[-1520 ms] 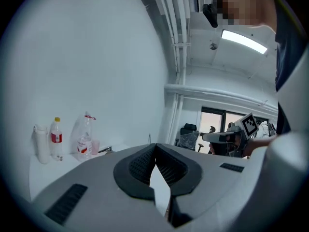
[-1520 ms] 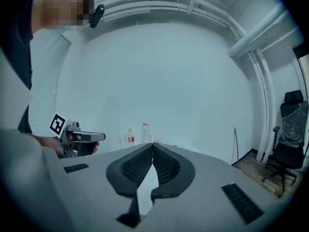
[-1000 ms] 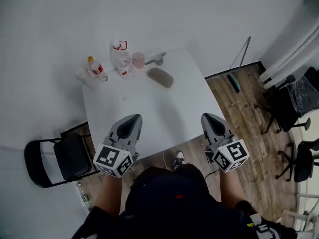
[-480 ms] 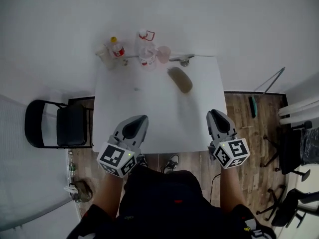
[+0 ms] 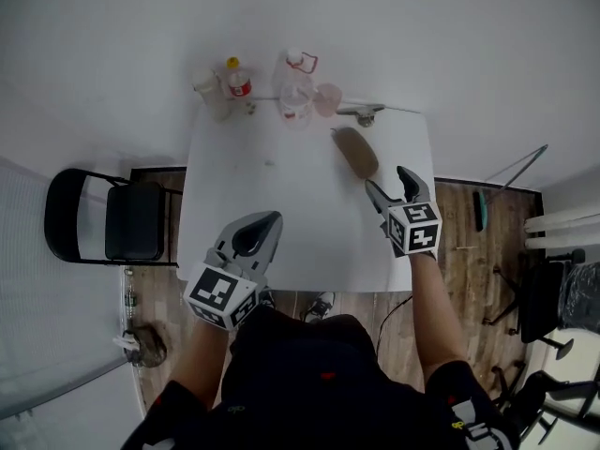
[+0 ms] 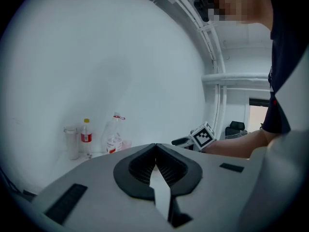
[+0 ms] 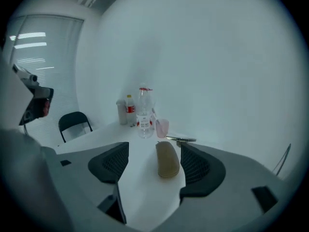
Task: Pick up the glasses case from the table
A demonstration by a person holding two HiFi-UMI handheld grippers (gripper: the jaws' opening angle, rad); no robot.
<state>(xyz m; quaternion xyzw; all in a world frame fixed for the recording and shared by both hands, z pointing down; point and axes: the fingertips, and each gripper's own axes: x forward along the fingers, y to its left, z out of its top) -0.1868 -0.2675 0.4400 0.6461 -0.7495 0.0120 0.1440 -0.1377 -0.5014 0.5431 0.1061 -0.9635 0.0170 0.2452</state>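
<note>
The glasses case (image 5: 355, 151), an olive-brown oval, lies on the white table (image 5: 281, 204) towards its far right. My right gripper (image 5: 387, 181) hovers over the table just short of the case's near end, and its jaws are opening. In the right gripper view the case (image 7: 167, 158) lies ahead in the gap, nearer the right pad, and neither pad touches it. My right gripper (image 7: 154, 165) holds nothing. My left gripper (image 5: 267, 223) is shut and empty above the table's near edge. In its own view the left gripper (image 6: 155, 153) shows its pads pressed together.
At the table's far edge stand a white cup (image 5: 211, 92), a small yellow-capped bottle (image 5: 236, 78), a large clear bottle (image 5: 294, 92), a pink cup (image 5: 327, 99) and a metal object (image 5: 361, 112). A black folding chair (image 5: 103, 228) stands left of the table. Wood floor lies to the right.
My right gripper has travelled forward from the table's near edge to just short of the case, and its jaws have gone from shut to apart. The left gripper has shifted only slightly.
</note>
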